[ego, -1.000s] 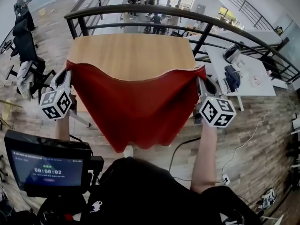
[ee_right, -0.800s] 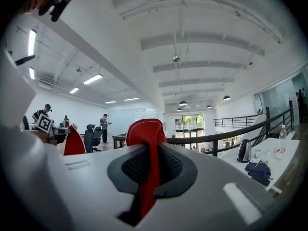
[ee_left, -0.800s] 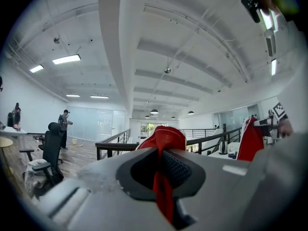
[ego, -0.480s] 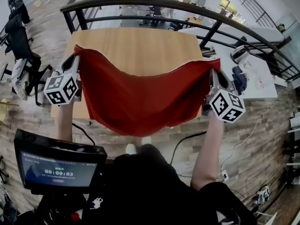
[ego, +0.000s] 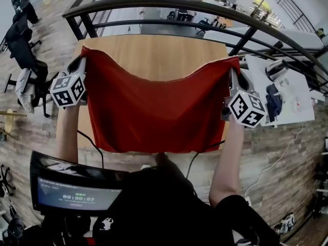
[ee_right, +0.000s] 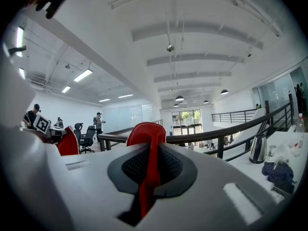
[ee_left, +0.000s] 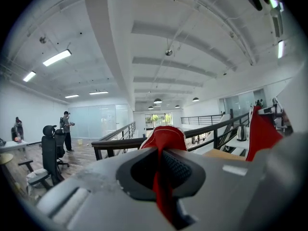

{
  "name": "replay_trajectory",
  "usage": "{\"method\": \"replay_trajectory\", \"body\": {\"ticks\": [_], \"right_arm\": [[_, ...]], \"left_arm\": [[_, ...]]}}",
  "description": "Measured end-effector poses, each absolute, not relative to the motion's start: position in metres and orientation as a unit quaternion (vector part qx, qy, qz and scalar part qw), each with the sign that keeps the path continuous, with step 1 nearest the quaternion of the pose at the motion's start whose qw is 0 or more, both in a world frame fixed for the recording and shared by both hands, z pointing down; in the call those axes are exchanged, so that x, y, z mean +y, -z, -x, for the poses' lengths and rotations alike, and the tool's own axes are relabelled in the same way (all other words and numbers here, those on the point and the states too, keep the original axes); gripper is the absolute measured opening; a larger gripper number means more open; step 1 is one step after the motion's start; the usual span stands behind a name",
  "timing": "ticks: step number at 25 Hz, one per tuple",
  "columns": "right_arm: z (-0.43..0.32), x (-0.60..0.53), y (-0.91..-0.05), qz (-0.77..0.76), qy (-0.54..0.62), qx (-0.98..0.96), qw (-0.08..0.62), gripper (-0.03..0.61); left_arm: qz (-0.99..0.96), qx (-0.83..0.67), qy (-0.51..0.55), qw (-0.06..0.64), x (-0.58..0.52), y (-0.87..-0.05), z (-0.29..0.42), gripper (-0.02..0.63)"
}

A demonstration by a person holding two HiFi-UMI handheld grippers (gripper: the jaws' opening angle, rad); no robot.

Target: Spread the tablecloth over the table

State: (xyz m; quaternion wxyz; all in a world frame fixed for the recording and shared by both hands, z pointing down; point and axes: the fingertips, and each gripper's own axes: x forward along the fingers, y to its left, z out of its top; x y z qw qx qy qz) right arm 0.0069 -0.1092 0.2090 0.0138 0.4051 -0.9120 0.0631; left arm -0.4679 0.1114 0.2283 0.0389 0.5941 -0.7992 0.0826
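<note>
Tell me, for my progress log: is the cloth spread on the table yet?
Not yet. The cloth sags between the left gripper and right gripper, each shut on a corner; the table beyond is bare.

I see a bright room, lit by long ceiling lights (ee_left: 57, 57) and far windows (ee_right: 185, 118). Edges bend round and go dark.

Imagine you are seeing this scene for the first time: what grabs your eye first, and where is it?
The big red tablecloth fills the middle of the head view, stretched by its upper corners between the left gripper and the right gripper, both shut on it. Beyond its sagging top edge lies the bare wooden table, with a curved black railing behind.
</note>
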Motion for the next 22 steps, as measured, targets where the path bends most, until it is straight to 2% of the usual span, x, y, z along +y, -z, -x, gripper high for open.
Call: {"method": "replay_trajectory", "body": {"ticks": [8,15,22], "right_arm": [[0.046,-0.260,-0.252,-0.414,-0.070,-0.906,0.052,0.017],[0.101,-0.350,-0.293,-0.432,-0.050,-0.895,0.103,0.015],[0.163,-0.432,-0.338,-0.467,0.013,-0.866,0.180,0.015]], "left_arm": [[-0.515,-0.844,-0.135,0.059,0.014,-0.262,0.570,0.014],[-0.482,-0.856,-0.175,0.066,-0.051,-0.298,0.638,0.014],[-0.483,-0.847,-0.203,0.090,-0.132,-0.358,0.712,0.014]]}}
